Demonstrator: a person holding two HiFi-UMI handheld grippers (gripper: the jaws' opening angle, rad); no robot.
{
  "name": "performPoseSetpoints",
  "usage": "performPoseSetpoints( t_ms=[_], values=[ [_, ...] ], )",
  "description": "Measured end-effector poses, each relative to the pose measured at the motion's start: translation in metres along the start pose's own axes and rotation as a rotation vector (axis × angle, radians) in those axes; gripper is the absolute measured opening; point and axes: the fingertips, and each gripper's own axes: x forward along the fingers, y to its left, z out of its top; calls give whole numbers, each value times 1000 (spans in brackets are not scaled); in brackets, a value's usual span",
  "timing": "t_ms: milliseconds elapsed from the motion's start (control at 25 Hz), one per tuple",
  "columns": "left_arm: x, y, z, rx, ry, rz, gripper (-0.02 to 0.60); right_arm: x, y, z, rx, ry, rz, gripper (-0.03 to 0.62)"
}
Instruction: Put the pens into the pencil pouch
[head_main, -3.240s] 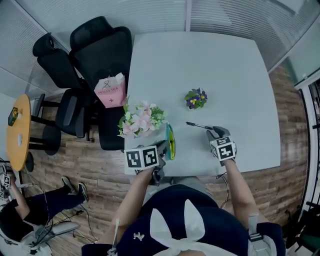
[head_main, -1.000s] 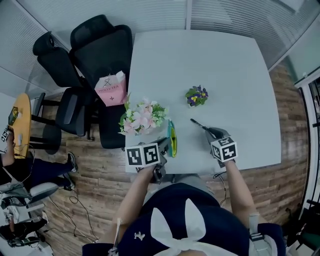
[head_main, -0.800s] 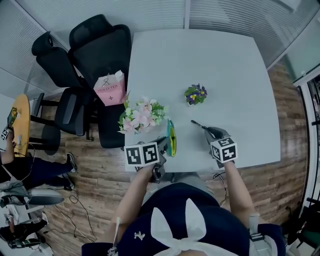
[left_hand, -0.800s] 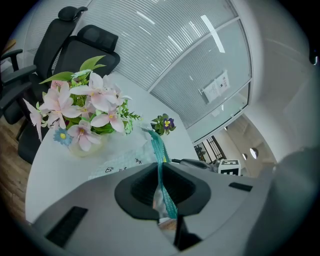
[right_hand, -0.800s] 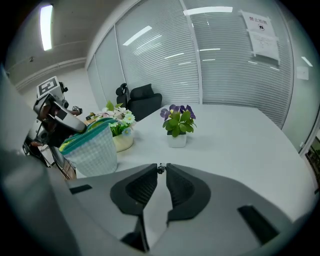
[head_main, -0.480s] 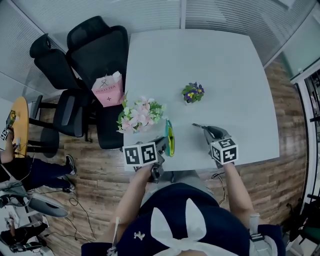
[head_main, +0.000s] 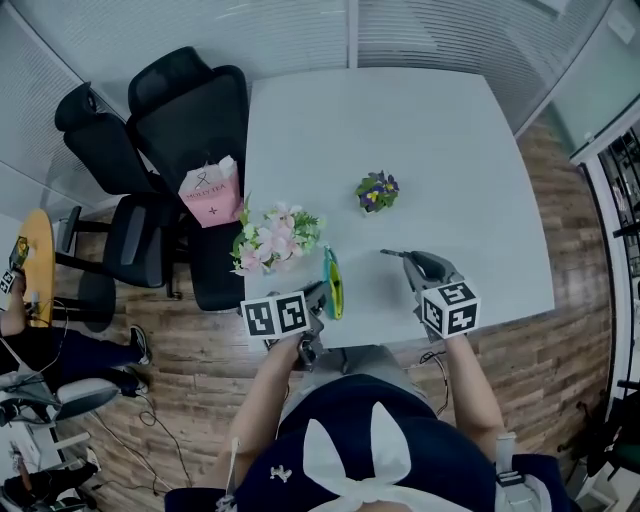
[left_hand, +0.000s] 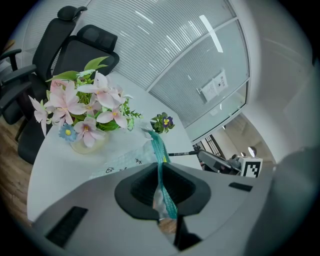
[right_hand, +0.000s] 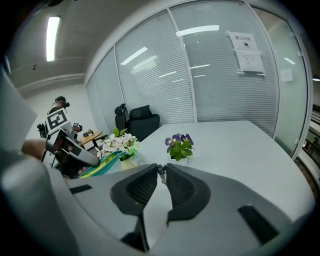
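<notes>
We've got the left gripper (head_main: 320, 298) clamped on the pouch (head_main: 331, 282) edge. The pouch stands on its side near the table's (head_main: 440, 150) front edge, just beside the flowers (head_main: 272, 238). The right gripper (head_main: 410, 262) is closed on the pen (head_main: 390, 253) by one end, with the rest pointing toward the pouch. Our risks: the pen pivots in that end grip, misses the narrow mouth, or pushes the floppy pouch shut.

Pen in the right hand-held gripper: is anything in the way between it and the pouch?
Nothing visible. Only bare table separates the pen in the right hand-held gripper from the pouch in the left hand-held gripper. The pink flowers and purple plant stand farther back, off that line.
</notes>
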Motion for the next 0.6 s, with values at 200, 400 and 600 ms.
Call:
performPoseSetpoints(
  t_ms=[200,400,600],
  values=[
    [0,0,4,0,-6,-6,44,-7,6,17,-8,-38,9,63],
    [-1,2,6,3,-11,-13,44,-14,17,36,-26,-75,15,63],
    [0,2,8,5,-11,-14,44,-23,27,58,-45,-106,25,61]
  ],
)
